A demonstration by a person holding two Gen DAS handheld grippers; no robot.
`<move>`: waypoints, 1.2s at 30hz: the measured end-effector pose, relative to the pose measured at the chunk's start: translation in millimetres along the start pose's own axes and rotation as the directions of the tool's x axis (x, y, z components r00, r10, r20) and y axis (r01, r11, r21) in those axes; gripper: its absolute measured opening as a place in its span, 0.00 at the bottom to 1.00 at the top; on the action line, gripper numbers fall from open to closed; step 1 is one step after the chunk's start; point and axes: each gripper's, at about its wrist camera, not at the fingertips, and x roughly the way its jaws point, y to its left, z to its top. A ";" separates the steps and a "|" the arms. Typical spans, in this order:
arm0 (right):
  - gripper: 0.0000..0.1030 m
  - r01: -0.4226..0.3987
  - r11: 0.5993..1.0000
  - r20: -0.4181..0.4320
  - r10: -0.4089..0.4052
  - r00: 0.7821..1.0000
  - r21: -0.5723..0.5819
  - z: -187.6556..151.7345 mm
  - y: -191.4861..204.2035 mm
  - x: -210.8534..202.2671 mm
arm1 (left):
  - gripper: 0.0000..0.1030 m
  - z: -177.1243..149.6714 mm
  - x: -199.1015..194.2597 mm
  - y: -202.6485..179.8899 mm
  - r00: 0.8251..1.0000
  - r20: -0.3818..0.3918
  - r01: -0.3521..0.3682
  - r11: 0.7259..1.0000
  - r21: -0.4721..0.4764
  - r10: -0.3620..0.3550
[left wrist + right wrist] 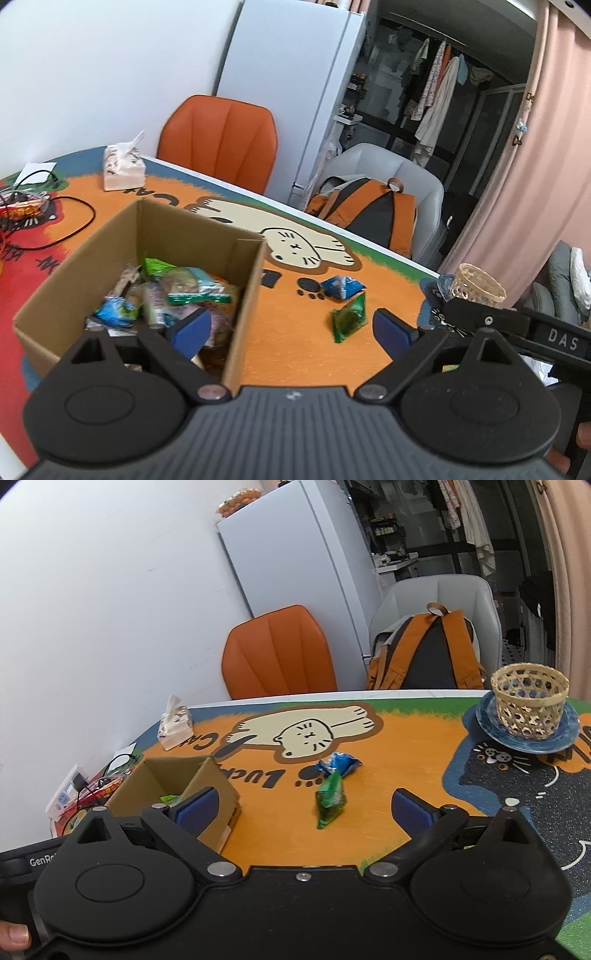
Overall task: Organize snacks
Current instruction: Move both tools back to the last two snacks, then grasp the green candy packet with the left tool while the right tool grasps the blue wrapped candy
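Observation:
A cardboard box (240,288) stands on the cat-print table mat and holds several snack packets (173,295). It also shows in the right wrist view (218,786). A green packet (349,319) and a blue packet (341,286) lie on the mat to the box's right; both show in the right wrist view, green (330,799) and blue (338,764). My left gripper (291,328) is open and empty, above the box's right wall. My right gripper (304,810) is open and empty, just short of the green packet.
A tissue pack (122,168) and a black cable (55,221) lie at the back left. A woven basket (530,698) stands on a blue plate (484,723) at the right. An orange chair (221,140) and a grey chair with a backpack (428,650) stand behind the table.

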 end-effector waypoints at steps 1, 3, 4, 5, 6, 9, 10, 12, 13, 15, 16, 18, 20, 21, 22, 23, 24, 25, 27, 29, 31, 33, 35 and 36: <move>0.98 0.000 1.000 0.001 0.000 1.000 0.002 -0.5 -2.8 0.6 | 0.90 -0.9 2.0 -2.9 1.000 -0.001 0.007 1.000 0.005 -0.007; 0.98 0.002 1.000 0.002 -0.002 1.000 0.007 -1.5 -8.6 1.8 | 0.89 -2.7 5.9 -8.6 1.000 -0.002 0.016 1.000 0.012 -0.016; 0.98 0.002 1.000 0.002 -0.002 1.000 0.012 -2.1 -12.0 2.3 | 0.88 -4.0 7.3 -10.9 1.000 0.001 0.019 1.000 0.015 -0.019; 0.98 0.004 1.000 0.003 -0.004 1.000 0.019 -2.6 -16.0 2.8 | 0.88 -5.1 8.8 -13.4 1.000 0.004 0.026 0.999 0.017 -0.027; 0.98 0.007 1.000 0.004 -0.007 1.000 0.027 -3.0 -20.4 3.6 | 0.86 -5.9 10.6 -15.9 0.999 0.000 0.035 0.999 0.019 -0.035; 0.97 0.014 0.999 0.008 -0.014 1.000 0.050 -3.3 -32.9 6.8 | 0.77 -7.1 16.3 -21.7 0.998 -0.011 0.065 0.997 0.030 -0.064; 0.96 0.014 0.998 0.008 -0.015 1.000 0.055 -3.1 -36.5 7.9 | 0.76 -7.7 18.9 -24.9 0.997 -0.014 0.070 0.997 0.036 -0.070; 0.91 0.012 0.998 0.008 -0.013 1.000 0.061 -2.8 -43.0 9.5 | 0.68 -9.2 24.4 -29.2 0.996 -0.024 0.085 0.995 0.046 -0.084; 0.89 0.011 0.998 0.006 -0.011 1.000 0.063 -2.8 -45.7 11.1 | 0.66 -10.4 29.4 -31.8 0.995 -0.036 0.091 0.995 0.050 -0.090; 0.84 0.010 0.998 0.000 -0.010 1.000 0.068 -3.1 -50.6 14.8 | 0.61 -13.3 38.2 -34.5 0.994 -0.055 0.092 0.994 0.050 -0.090; 0.83 0.009 0.998 -0.005 -0.009 1.000 0.068 -3.3 -52.6 17.4 | 0.59 -14.8 44.2 -35.5 0.994 -0.065 0.092 0.995 0.048 -0.089; 0.83 0.008 0.997 -0.015 -0.007 1.000 0.072 -3.3 -56.4 23.0 | 0.56 -17.0 53.5 -36.0 0.993 -0.079 0.088 0.995 0.044 -0.084; 0.83 0.008 0.997 -0.025 -0.006 1.000 0.073 -2.8 -58.9 28.9 | 0.56 -18.4 63.1 -36.8 0.993 -0.088 0.086 0.996 0.037 -0.083; 0.82 0.009 0.997 -0.030 -0.007 1.000 0.072 -2.4 -60.1 32.1 | 0.56 -18.7 67.4 -37.2 0.992 -0.091 0.087 0.996 0.033 -0.084; 0.82 0.011 0.997 -0.034 -0.008 0.999 0.073 -1.8 -61.4 35.5 | 0.56 -18.6 72.2 -37.5 0.992 -0.095 0.088 0.996 0.028 -0.085; 0.82 0.011 0.997 -0.037 -0.008 0.999 0.075 -1.4 -62.7 38.2 | 0.56 -18.2 76.6 -37.9 0.991 -0.095 0.093 0.995 0.025 -0.090; 0.82 0.012 0.997 -0.040 -0.009 0.999 0.078 -1.0 -64.4 41.4 | 0.56 -17.6 79.5 -38.3 0.991 -0.095 0.096 0.995 0.022 -0.093; 0.82 0.013 0.997 -0.043 -0.010 0.999 0.081 -0.8 -65.9 44.0 | 0.56 -16.7 83.7 -39.1 0.991 -0.096 0.098 0.995 0.021 -0.095; 0.82 0.018 0.996 -0.049 -0.014 0.999 0.083 0.1 -69.1 49.4 | 0.56 -15.0 91.1 -41.2 0.990 -0.102 0.101 0.995 0.020 -0.099; 0.82 0.021 0.996 -0.055 -0.017 0.998 0.088 1.1 -72.9 54.7 | 0.56 -13.0 99.8 -43.4 0.989 -0.108 0.106 0.994 0.015 -0.103; 0.82 0.020 0.995 -0.060 -0.014 0.998 0.093 2.8 -76.8 59.2 | 0.56 -11.4 109.4 -46.3 0.987 -0.117 0.109 0.994 0.013 -0.107; 0.82 0.020 0.995 -0.064 -0.013 0.998 0.100 5.1 -81.4 63.4 | 0.56 -10.5 118.8 -49.2 0.986 -0.126 0.109 0.994 0.011 -0.107; 0.81 0.015 0.994 -0.069 -0.008 0.998 0.106 8.2 -85.3 67.6 | 0.56 -10.1 127.9 -51.9 0.985 -0.133 0.110 0.994 0.007 -0.108; 0.81 0.016 0.994 -0.071 -0.008 0.997 0.105 9.6 -86.6 69.1 | 0.56 -9.7 132.8 -53.5 0.985 -0.137 0.111 0.994 0.009 -0.108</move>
